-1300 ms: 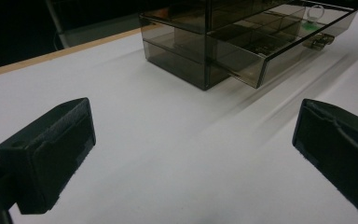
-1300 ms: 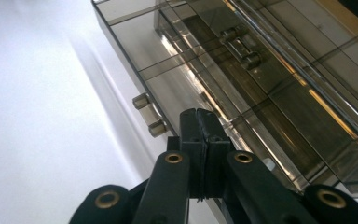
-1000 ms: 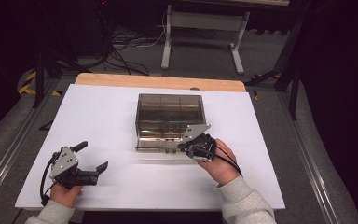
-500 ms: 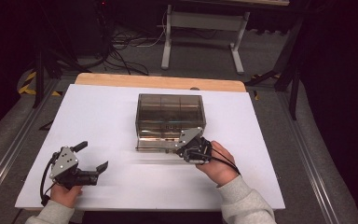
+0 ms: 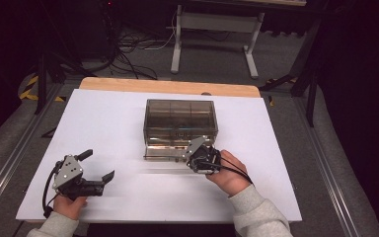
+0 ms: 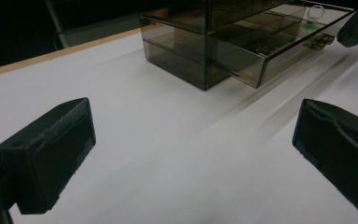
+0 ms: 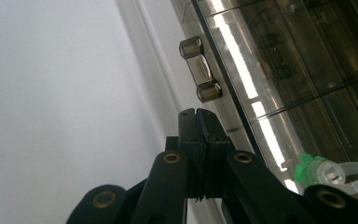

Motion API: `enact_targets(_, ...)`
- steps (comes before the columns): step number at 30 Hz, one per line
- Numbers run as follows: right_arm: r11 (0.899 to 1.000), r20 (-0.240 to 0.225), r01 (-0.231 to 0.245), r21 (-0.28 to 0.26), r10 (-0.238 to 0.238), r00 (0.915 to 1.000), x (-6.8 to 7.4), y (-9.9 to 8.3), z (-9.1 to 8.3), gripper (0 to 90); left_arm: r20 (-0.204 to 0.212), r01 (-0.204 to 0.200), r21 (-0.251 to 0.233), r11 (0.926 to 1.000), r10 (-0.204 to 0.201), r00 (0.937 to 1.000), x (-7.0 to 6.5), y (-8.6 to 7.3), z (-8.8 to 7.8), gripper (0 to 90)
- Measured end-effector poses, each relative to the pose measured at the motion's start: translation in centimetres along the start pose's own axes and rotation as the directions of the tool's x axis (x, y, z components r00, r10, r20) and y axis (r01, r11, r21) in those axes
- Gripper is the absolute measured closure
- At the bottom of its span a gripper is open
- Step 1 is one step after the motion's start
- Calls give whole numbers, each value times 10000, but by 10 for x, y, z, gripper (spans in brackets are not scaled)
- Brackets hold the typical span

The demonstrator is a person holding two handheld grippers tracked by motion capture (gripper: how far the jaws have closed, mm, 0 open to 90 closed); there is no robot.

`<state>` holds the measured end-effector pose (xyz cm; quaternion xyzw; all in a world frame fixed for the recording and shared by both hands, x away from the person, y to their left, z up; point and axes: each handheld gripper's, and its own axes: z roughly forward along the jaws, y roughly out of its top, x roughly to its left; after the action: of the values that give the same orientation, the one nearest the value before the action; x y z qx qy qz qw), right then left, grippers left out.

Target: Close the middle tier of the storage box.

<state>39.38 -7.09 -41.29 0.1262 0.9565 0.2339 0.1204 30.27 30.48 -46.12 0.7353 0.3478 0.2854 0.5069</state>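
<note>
A smoky, see-through plastic drawer box [image 5: 180, 122] stands near the middle of the white table top [image 5: 108, 123], closer to its far edge, where a strip of pale wood [image 5: 168, 87] shows beyond the white sheet. Its lowest drawer [image 5: 167, 152] is pulled part-way out toward the person, so that its front stands clear of the cabinet body; in the left gripper view the open drawer [image 6: 279, 44] juts from the box with its dividers visible through the tinted wall. The right gripper [image 5: 201, 157], held in the person's right hand [image 5: 229, 174], sits right at the front right corner of that drawer. In the right gripper view its two black jaws are pressed together with nothing between them, the tips [image 7: 198, 114] just beside the drawer's small clear bar handle [image 7: 200, 70] but not on it; whether they touch the drawer front cannot be told. Inside the drawer, near the jaws, lies a small green and white plastic piece [image 7: 324, 172]. The left gripper [image 5: 91, 170] rests low on the near left part of the table, well apart from the box, in the person's left hand [image 5: 69, 200]; its jaws stand wide apart and hold nothing, bare white table between them.
</note>
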Motion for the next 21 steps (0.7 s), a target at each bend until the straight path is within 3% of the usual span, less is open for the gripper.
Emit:
enact_targets(11,9996,-147,-50,286,55,9999,-4,1,12,898,-12,-36,-20,10000,36,10000,0,0,0,3)
enact_targets(21,9998,-126,-140,117,141,9998,-7,1,13,898,-13,-38,-17,10000,38,10000,0,0,0,3)
